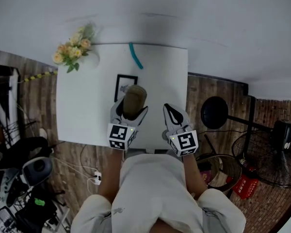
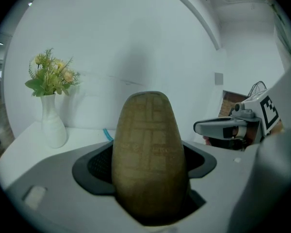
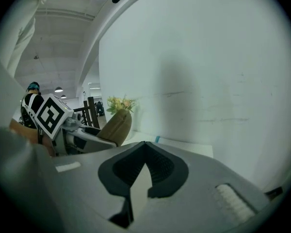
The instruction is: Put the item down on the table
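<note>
Left gripper (image 1: 131,108) fingers pinch a tan, egg-shaped, perhaps woven item (image 1: 134,100) over the white counter (image 1: 87,106); released tilted, it could topple. Right gripper (image 1: 173,114) fingers meet, empty.

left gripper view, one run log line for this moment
left gripper: shut on tan oblong item, over white table | right gripper: shut, empty | item not yet down

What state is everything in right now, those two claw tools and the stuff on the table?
left gripper: shut on brown item.
brown item: gripped at one end.
right gripper: shut, empty.
vase: upright, flowers in it.
picture frame: lying flat on table.
</note>
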Demonstrator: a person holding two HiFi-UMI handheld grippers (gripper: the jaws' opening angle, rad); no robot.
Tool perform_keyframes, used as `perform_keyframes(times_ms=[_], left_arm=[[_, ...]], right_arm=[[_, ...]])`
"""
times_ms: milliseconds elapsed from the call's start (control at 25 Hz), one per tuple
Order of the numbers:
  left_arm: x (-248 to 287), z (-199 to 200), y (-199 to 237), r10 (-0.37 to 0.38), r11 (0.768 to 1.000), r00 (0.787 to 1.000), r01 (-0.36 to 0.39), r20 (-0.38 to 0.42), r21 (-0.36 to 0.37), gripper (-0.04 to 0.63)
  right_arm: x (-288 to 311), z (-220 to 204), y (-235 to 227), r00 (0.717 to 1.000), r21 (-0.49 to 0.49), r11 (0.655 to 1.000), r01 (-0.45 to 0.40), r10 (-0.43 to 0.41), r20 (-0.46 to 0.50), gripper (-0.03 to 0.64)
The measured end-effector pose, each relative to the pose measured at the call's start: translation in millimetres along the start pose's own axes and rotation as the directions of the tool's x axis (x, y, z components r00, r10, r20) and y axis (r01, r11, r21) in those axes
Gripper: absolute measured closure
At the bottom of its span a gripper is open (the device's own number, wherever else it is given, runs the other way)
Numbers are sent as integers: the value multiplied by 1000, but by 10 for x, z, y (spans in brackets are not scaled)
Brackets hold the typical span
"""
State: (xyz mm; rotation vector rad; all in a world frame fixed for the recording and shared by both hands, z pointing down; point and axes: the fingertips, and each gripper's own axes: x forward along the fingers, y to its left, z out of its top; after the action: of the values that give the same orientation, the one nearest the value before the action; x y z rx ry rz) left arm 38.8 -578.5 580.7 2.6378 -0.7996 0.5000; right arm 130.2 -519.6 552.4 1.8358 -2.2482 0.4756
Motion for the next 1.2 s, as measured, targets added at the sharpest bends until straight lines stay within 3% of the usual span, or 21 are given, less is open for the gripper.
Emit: perform_keyframes(times_ms=[720,1200], left_arm=[[680,-432,-106,32,999,992,-35,-121,-23,179],[977,-852,-125,47,998,974,-55,-221,-30,178]], right_arm=[[194,-530,-464,994,51,998,-40,45,-103,614],[265,-905,-619,984,80,996,-40,53,-169,614]])
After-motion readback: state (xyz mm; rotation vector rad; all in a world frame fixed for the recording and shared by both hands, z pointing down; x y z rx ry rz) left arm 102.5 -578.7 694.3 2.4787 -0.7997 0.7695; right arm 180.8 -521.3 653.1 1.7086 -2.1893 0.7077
